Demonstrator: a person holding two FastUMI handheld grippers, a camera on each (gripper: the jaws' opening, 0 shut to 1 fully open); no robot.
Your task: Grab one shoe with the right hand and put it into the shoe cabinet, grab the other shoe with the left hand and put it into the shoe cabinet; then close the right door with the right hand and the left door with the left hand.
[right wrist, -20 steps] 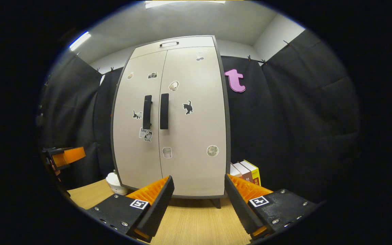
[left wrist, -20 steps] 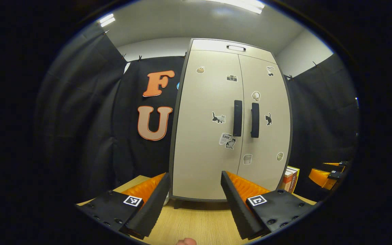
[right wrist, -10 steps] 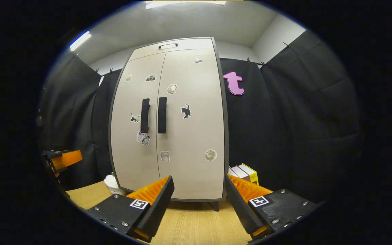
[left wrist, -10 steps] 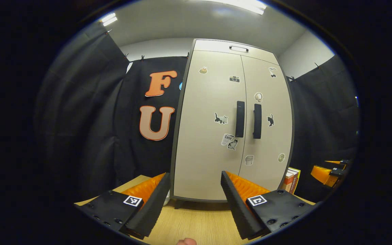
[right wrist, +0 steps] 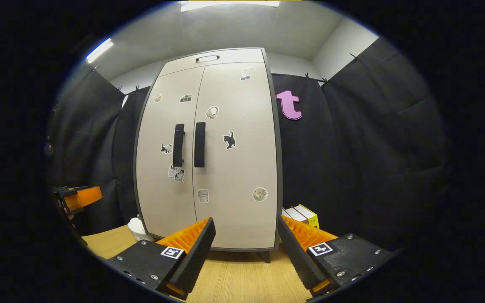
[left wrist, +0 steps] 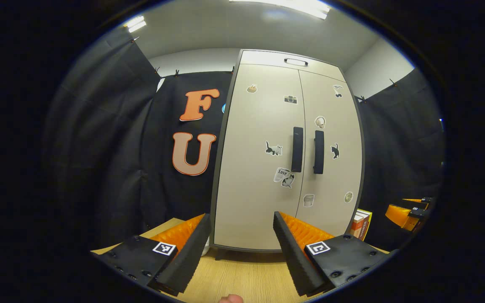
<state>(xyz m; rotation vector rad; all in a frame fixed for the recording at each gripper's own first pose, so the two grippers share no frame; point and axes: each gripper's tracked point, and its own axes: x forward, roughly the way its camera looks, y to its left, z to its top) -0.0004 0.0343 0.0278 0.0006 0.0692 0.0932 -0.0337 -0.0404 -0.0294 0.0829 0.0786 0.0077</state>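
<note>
The pale shoe cabinet (left wrist: 267,168) (right wrist: 225,168) stands on a wooden table with both doors shut, its two dark handles (left wrist: 297,149) (right wrist: 199,144) side by side at mid height. My left gripper (left wrist: 242,235) is open and holds nothing, a short way in front of the left door. My right gripper (right wrist: 246,237) is open too, held before the right door. The right gripper (left wrist: 404,212) appears at the far right of the left gripper view. In the right gripper view the left gripper (right wrist: 78,198) sits at the far left.
Books (right wrist: 303,213) (left wrist: 360,224) stand to the right of the cabinet. A white object (right wrist: 138,228) sits at the cabinet's lower left corner. The wooden tabletop (right wrist: 234,275) stretches between the grippers and the cabinet. Stickers dot both doors.
Both views have tilted slightly, so the cabinet sits a little lower in each. The doors stay shut and both grippers stay open.
</note>
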